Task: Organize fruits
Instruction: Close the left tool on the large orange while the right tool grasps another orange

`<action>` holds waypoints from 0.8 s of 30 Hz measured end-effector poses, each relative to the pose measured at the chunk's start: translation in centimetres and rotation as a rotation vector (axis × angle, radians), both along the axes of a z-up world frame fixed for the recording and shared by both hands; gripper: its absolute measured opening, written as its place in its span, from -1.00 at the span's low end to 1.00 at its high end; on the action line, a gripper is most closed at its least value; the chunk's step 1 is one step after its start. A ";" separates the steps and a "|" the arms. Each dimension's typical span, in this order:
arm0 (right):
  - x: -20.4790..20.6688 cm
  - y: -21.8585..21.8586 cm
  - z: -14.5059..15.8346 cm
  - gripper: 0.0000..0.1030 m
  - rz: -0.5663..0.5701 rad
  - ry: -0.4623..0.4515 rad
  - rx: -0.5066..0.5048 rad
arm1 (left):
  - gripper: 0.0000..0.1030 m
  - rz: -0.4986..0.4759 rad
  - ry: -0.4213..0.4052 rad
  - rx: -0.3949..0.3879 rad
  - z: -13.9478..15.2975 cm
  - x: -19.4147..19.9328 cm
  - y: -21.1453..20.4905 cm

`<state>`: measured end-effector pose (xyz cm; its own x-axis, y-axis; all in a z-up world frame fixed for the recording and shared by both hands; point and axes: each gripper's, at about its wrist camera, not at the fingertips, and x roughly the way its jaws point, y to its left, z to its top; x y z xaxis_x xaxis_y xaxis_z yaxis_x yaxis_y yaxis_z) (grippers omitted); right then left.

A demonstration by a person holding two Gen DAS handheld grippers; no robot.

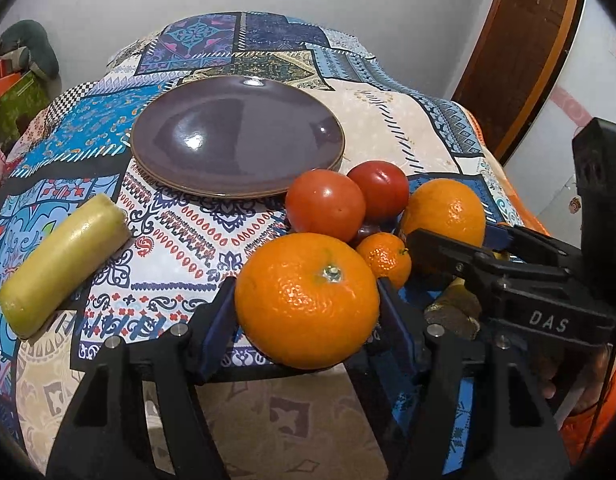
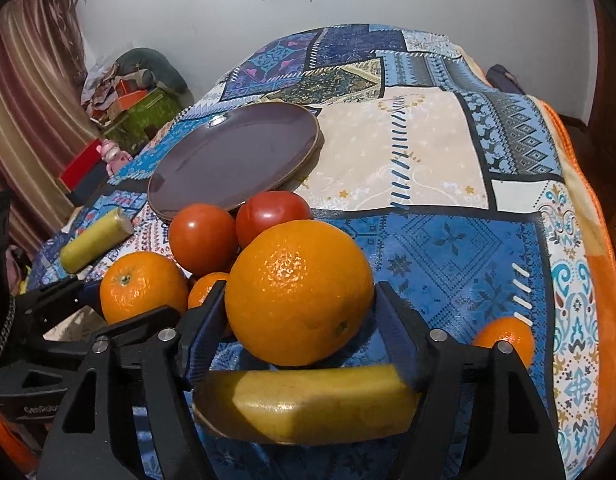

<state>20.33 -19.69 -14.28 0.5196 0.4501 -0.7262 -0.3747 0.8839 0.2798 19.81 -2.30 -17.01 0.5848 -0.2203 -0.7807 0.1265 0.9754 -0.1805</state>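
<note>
Both grippers, left gripper and right gripper, are each closed around a large orange on the tablecloth, while the plate is judged unfilled and all sorting outstanding.

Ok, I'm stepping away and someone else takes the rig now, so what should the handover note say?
The left hand-held gripper is shut on one big orange. The right hand-held gripper is around the other orange, grip unclear.
The purple plates are empty. The tomatoes, mandarins and banana pieces lie on the cloth.
Done: nothing sorted. To do: all the fruit.
</note>
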 end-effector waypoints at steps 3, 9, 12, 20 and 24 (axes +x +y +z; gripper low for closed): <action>-0.1 0.0 0.1 0.28 -0.005 0.004 0.002 | 0.29 -0.002 0.003 -0.009 0.2 -0.2 0.3; -0.4 -0.3 0.8 0.27 -0.018 0.013 0.017 | 0.29 0.010 -0.021 -0.001 1.5 -0.8 1.1; -0.8 -0.3 1.5 0.27 -0.023 -0.003 0.016 | 0.29 0.020 -0.035 -0.003 2.3 -1.0 1.6; -1.4 -0.2 4.7 0.27 -0.020 -0.086 0.006 | 0.29 0.038 -0.121 0.022 5.8 -1.2 3.3; -1.1 0.2 6.1 0.27 -0.016 -0.127 0.000 | 0.29 0.054 -0.147 0.045 7.2 -0.7 4.2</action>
<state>19.27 -19.46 -8.20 0.6146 0.4411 -0.6540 -0.3929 0.8901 0.2311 19.11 1.86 -9.79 0.7038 -0.1516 -0.6940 0.0951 0.9883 -0.1194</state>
